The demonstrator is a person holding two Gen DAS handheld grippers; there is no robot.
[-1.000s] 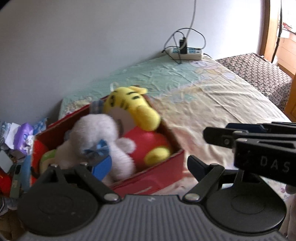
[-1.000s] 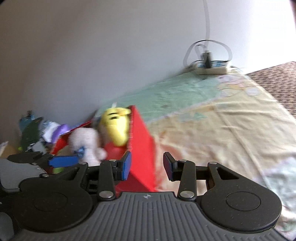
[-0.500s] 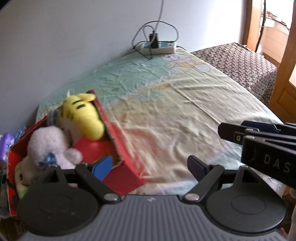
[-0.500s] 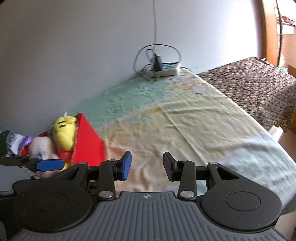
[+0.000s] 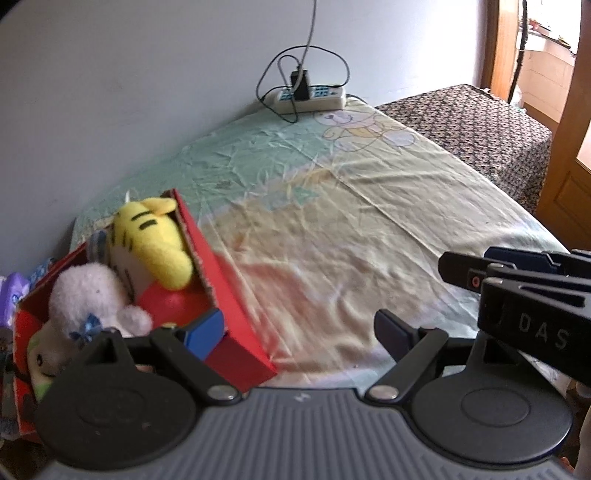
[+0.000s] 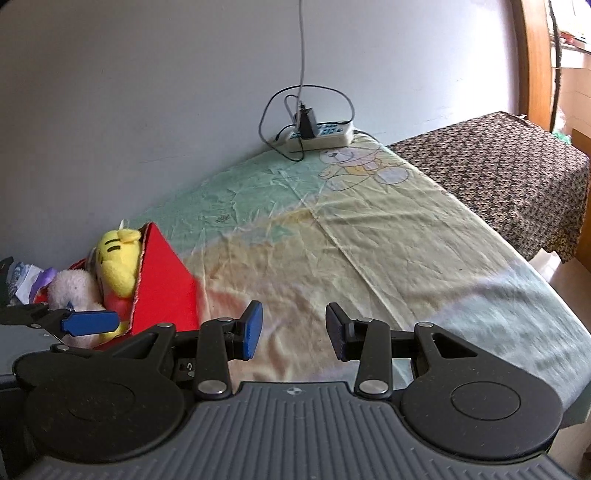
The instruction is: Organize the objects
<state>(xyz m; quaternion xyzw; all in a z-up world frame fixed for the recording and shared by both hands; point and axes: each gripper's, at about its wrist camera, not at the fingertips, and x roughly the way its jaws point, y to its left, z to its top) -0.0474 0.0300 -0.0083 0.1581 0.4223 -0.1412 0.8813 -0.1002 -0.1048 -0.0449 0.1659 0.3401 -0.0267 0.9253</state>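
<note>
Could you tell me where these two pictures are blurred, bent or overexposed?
Left wrist view: the bed sheet near the red box is smeared, the wall edge bows from fisheye, and the doorway is blown out. Right wrist view: the sheet's near right corner is smeared, the power strip is sharp, and daylight glares at the upper right.

At the near left, a red cardboard box (image 5: 236,314) holds a yellow plush tiger with black stripes (image 5: 147,236), a fluffy white plush animal with a blue bow (image 5: 86,295) and a red ball (image 5: 173,304). The bed sheet (image 6: 369,236) is pale green and yellow, with a cartoon bear print (image 6: 354,166) at the far end. Far right lies a brown-and-black patterned cover (image 6: 498,162). The white power strip (image 5: 314,98) has blue sockets.
</note>
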